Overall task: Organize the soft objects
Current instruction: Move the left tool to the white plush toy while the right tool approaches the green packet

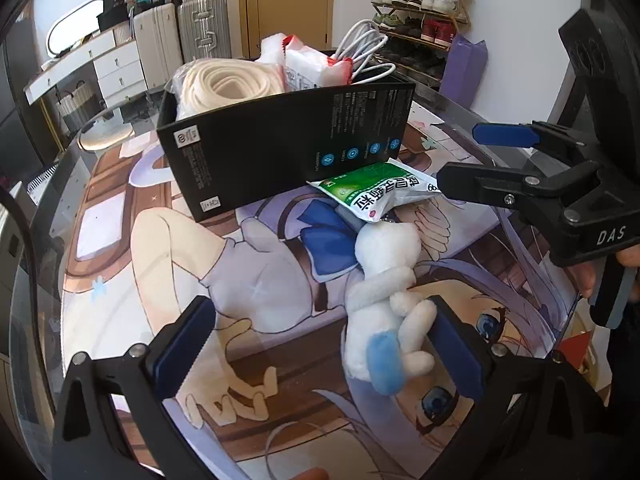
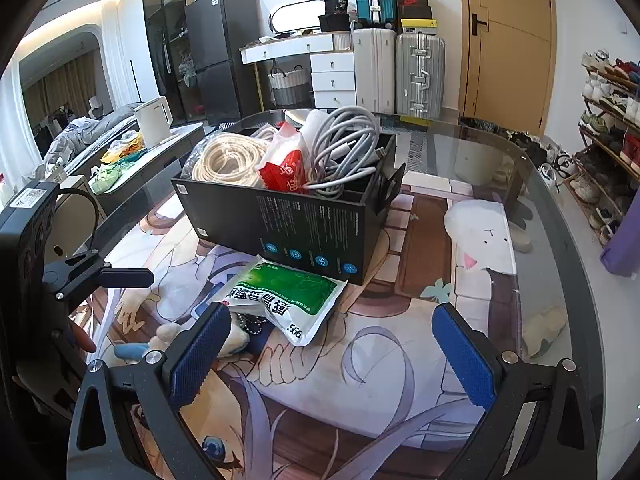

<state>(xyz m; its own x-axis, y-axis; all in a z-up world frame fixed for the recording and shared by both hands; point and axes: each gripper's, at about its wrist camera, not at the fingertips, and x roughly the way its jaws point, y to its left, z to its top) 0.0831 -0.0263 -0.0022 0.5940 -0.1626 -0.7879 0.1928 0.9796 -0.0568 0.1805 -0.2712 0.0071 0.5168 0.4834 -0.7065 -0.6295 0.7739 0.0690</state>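
A white plush toy (image 1: 384, 300) with a blue foot lies on the printed mat, just inside my open left gripper (image 1: 324, 344), near its right finger (image 1: 456, 352). A green and white sachet (image 1: 372, 192) lies beyond it against the black box (image 1: 280, 148), which holds a cream rope coil (image 1: 224, 84), a red and white tissue pack (image 1: 312, 66) and white cables (image 1: 360, 48). In the right wrist view my open right gripper (image 2: 332, 352) hovers just before the sachet (image 2: 288, 296). The plush (image 2: 168, 340) shows partly behind its left finger (image 2: 196, 356). The box (image 2: 296, 220) stands behind.
The printed mat (image 2: 380, 380) covers a glass table with a curved edge (image 2: 560, 240). Beyond stand suitcases (image 2: 420, 72), white drawers (image 2: 332, 76) and a shoe rack (image 2: 612, 112). A white kettle (image 2: 152, 120) sits on a side table at left.
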